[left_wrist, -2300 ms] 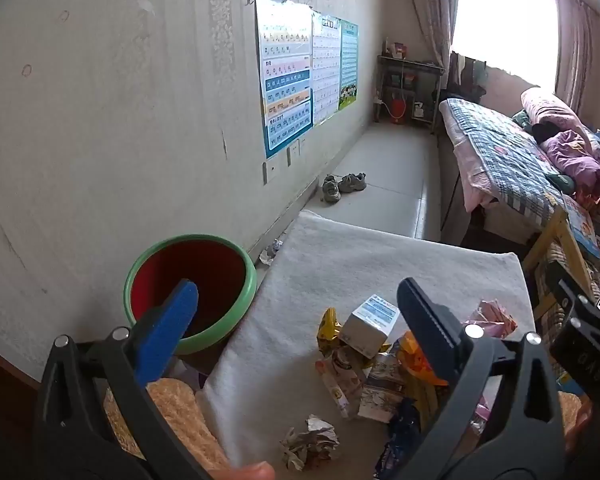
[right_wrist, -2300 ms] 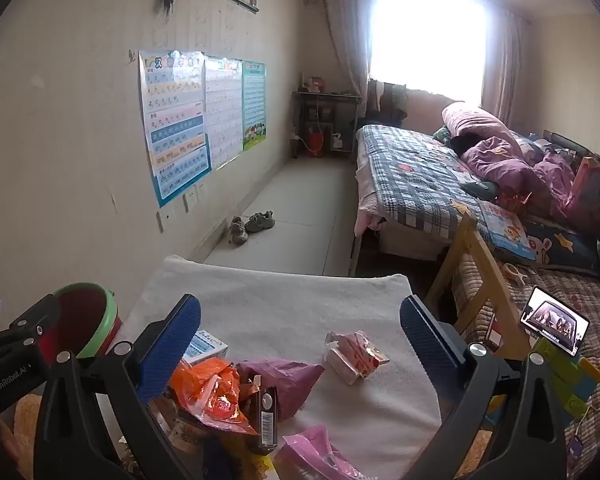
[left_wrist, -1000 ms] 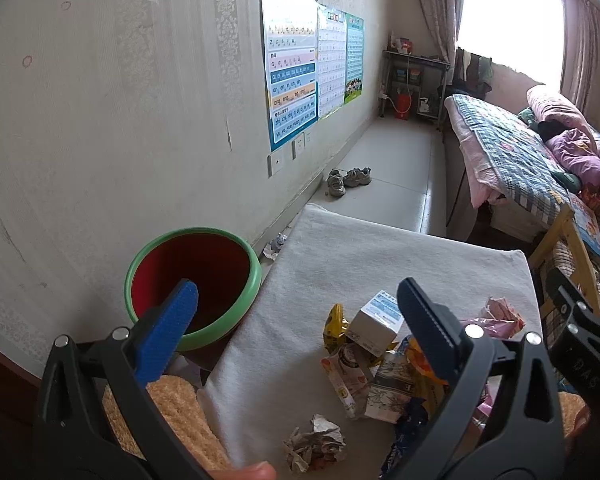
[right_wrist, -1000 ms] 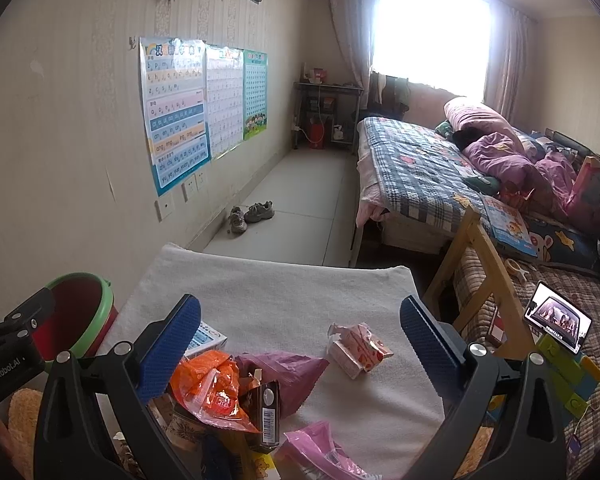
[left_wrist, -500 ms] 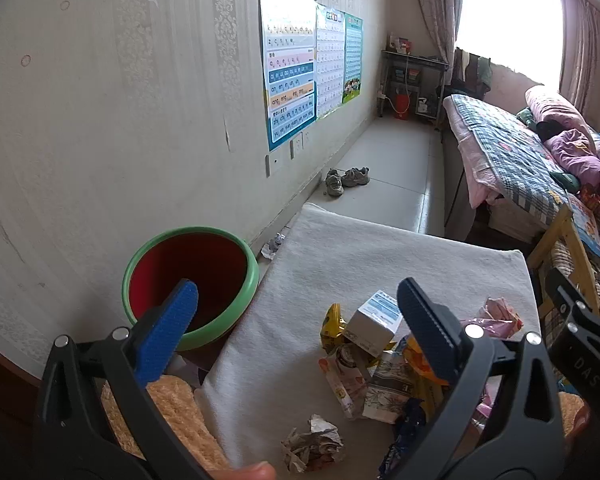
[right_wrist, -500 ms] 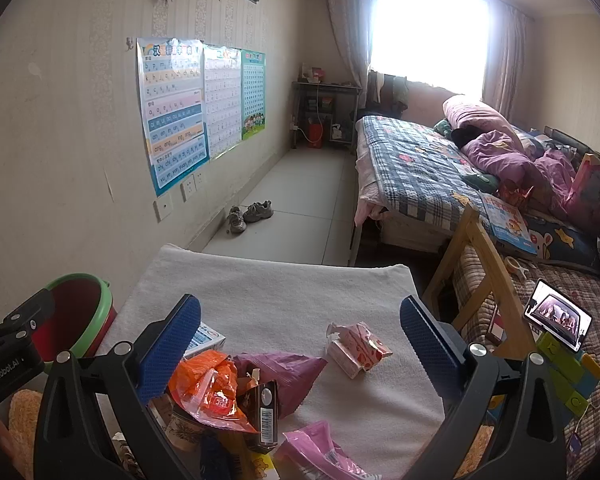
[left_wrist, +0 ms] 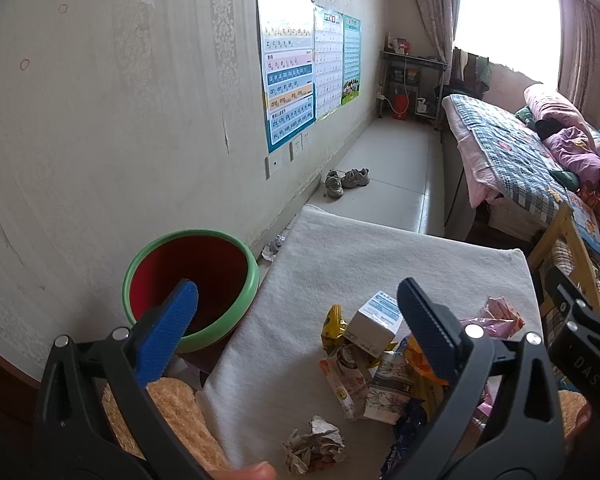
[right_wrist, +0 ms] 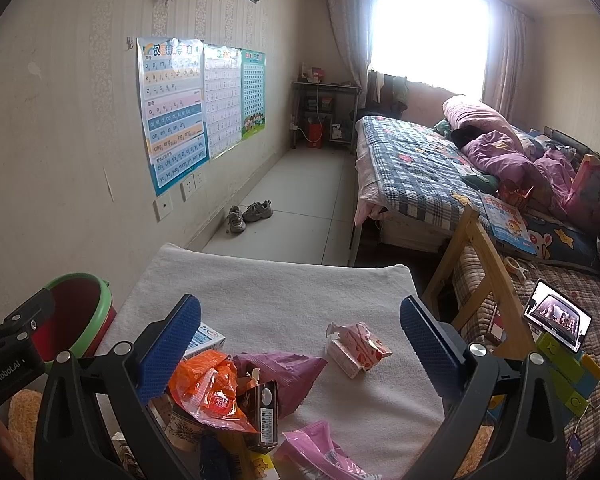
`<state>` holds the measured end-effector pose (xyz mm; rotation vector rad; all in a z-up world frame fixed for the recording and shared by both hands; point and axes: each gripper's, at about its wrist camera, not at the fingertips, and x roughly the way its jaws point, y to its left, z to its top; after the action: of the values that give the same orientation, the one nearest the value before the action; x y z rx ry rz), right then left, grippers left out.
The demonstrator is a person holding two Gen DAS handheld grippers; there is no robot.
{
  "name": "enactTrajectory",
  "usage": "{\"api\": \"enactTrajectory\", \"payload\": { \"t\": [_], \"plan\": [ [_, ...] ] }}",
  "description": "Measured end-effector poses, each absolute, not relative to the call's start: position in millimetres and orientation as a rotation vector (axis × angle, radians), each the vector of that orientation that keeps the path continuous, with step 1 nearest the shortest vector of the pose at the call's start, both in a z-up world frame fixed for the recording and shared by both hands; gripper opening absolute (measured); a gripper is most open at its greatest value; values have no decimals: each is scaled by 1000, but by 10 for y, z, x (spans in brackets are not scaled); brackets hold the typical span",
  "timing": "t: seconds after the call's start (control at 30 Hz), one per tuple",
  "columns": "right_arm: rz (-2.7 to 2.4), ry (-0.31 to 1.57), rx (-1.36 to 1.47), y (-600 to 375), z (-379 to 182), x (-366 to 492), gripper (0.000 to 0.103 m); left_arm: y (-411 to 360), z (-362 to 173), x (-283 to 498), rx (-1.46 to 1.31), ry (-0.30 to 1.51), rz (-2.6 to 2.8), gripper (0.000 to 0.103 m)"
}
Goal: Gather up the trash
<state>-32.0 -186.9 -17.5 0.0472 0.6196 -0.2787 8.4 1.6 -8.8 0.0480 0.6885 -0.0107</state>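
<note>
We are holding the left gripper (left_wrist: 296,320) and right gripper (right_wrist: 300,338) spread wide and empty above the trash pile (right_wrist: 236,396) lying on the white mat (left_wrist: 364,256) beside the green-rimmed bin (left_wrist: 190,288).

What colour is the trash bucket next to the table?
The bucket is red inside with a green rim. It shows best in the left wrist view.

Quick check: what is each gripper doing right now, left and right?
Left gripper: open, holding nothing.
Right gripper: open, holding nothing.
</note>
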Motion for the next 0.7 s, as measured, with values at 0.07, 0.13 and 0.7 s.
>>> {"api": "enactTrajectory", "payload": {
  "t": [0.07,0.13,0.7],
  "plan": [
    [-278,619,46,-1866,-177,-320,96,11,-93,80,50,687,-11,98],
    [-278,621,44,-1867,-176,-318,96,5,-98,71,53,683,-6,98],
    [-278,624,39,-1871,-175,-315,96,154,-47,116,-30,669,-9,98]
  ]
}}
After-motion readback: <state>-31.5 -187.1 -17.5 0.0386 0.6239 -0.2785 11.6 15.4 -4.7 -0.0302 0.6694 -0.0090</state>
